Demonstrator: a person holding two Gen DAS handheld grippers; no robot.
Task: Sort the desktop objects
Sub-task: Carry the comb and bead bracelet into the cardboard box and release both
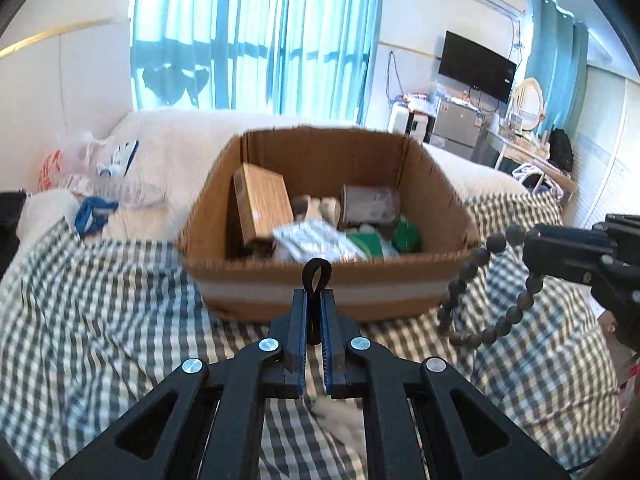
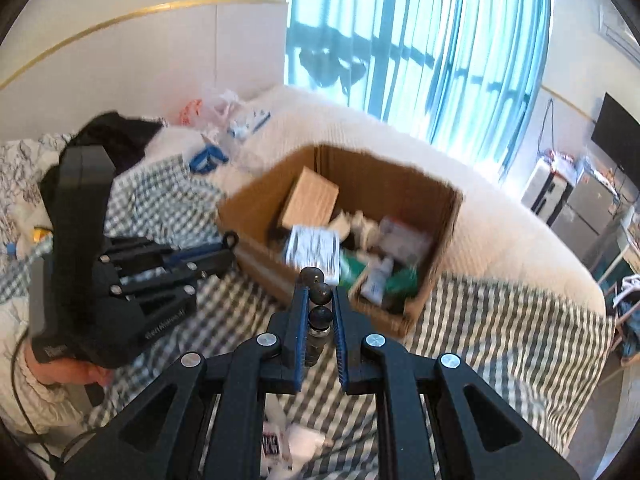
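Observation:
An open cardboard box (image 1: 328, 288) sits on a checked cloth; it holds a brown carton (image 1: 262, 200), a foil packet (image 1: 316, 242), a tin and green items. It also shows in the right wrist view (image 2: 444, 216). My left gripper (image 1: 314, 294) is shut on a black loop (image 1: 317, 274), just before the box's near wall. My right gripper (image 2: 318, 292) is shut on a string of dark beads (image 2: 321, 294), near the box's front corner. In the left wrist view the bead string (image 1: 480, 312) hangs in a loop from the right gripper (image 1: 532, 240).
The checked cloth (image 1: 100, 320) covers a bed, with a white blanket (image 1: 180, 140) behind the box. Plastic bags and a blue item (image 1: 94, 212) lie at the far left. The left gripper (image 2: 224, 246) shows in the right wrist view. A TV and furniture stand at the far right.

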